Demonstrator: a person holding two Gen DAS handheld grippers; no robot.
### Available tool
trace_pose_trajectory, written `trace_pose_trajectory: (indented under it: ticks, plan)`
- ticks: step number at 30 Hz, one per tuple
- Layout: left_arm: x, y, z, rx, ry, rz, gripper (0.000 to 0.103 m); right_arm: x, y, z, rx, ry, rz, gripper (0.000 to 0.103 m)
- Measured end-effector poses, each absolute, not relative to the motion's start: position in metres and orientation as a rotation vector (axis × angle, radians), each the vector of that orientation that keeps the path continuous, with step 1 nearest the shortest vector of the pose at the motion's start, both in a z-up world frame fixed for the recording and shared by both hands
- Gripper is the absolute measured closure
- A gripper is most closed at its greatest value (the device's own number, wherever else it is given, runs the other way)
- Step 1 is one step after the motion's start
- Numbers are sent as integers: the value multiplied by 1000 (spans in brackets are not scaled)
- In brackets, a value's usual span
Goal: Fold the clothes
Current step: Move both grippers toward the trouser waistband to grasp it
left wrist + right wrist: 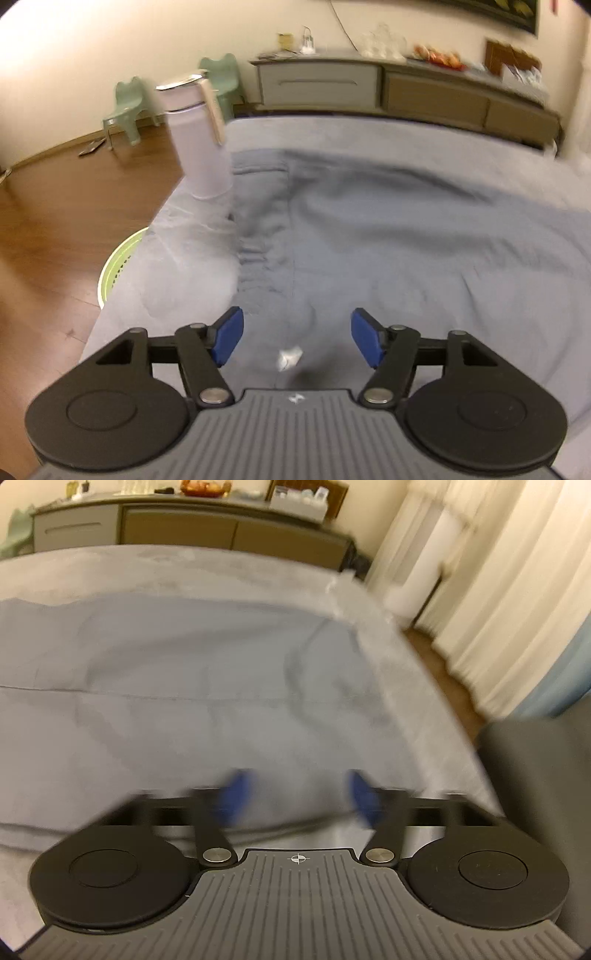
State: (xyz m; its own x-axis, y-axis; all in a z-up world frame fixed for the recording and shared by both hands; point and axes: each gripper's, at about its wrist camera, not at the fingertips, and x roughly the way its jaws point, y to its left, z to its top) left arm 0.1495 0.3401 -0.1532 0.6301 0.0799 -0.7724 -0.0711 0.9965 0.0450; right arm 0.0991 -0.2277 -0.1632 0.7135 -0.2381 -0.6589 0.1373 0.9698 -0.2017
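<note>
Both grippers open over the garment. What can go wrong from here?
1. The white insulated bottle stands on the bed at the edge of the blue-grey garment; tugging the cloth could tip it.
2. The garment and the grey bedsheet look alike, so the right gripper might pinch both.

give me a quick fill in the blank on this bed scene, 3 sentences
1. The white bottle stands on the ____.
2. The jaws of the left gripper are ____.
3. The basket on the floor beside the bed is ____ in colour.

Missing words: bed; open; green
</note>
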Motion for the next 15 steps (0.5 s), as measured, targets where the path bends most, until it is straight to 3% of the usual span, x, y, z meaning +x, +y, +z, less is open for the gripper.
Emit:
trace_pose_trajectory:
  ticks: [6,11,14,15]
  plan:
    - [125,347,-181,-96,961,-84,38,112,-151,-128,-229,627,-59,47]
    - [102,341,-185,-45,981,-90,39,183,0,-137,-218,737,357,46]
    - [99,363,-148,-132,802,-78,36,232,104,-137,-301,719,541,42]
    - [104,381,-133,-187,728,-43,35,244,135,-133,-340,688,585,32]
